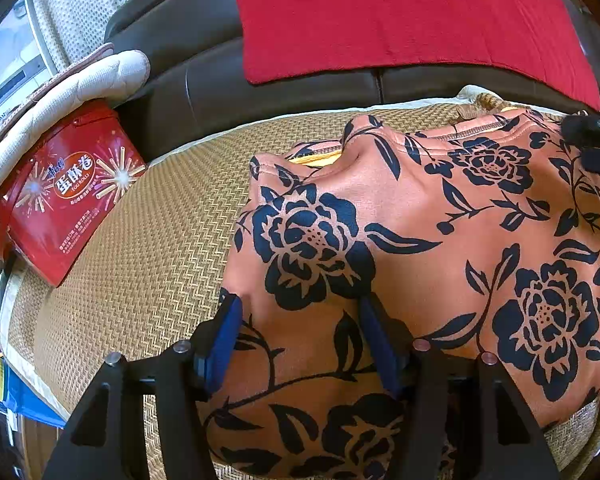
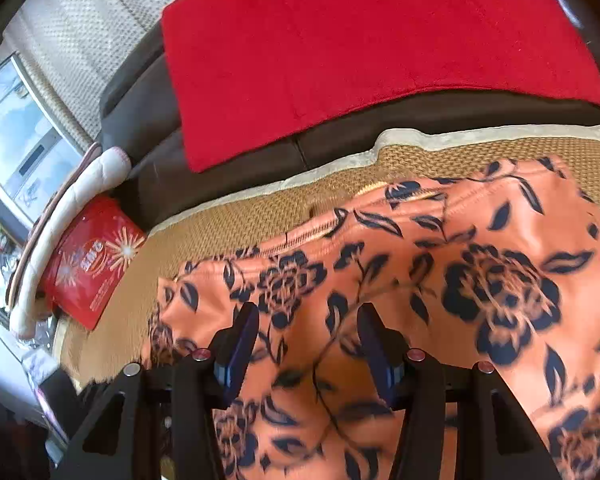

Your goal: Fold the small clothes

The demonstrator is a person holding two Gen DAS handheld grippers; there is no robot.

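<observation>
An orange garment with dark blue flower print (image 1: 420, 220) lies on a woven straw mat (image 1: 140, 260); its yellow-lined collar edge faces the sofa back. My left gripper (image 1: 300, 320) is open over the garment's near left part, blue pads on either side of a stretch of cloth. The other gripper's black tip (image 1: 592, 140) shows at the garment's far right. In the right wrist view the garment (image 2: 460, 280) fills the lower right, slightly blurred. My right gripper (image 2: 308, 332) is open just above the cloth, jaws wide apart.
A red snack bag (image 1: 64, 196) lies at the mat's left edge, next to a white padded cushion (image 1: 80, 84). A red cloth (image 1: 400, 20) drapes the dark brown sofa back (image 1: 204, 92). A window (image 2: 16, 132) is at far left.
</observation>
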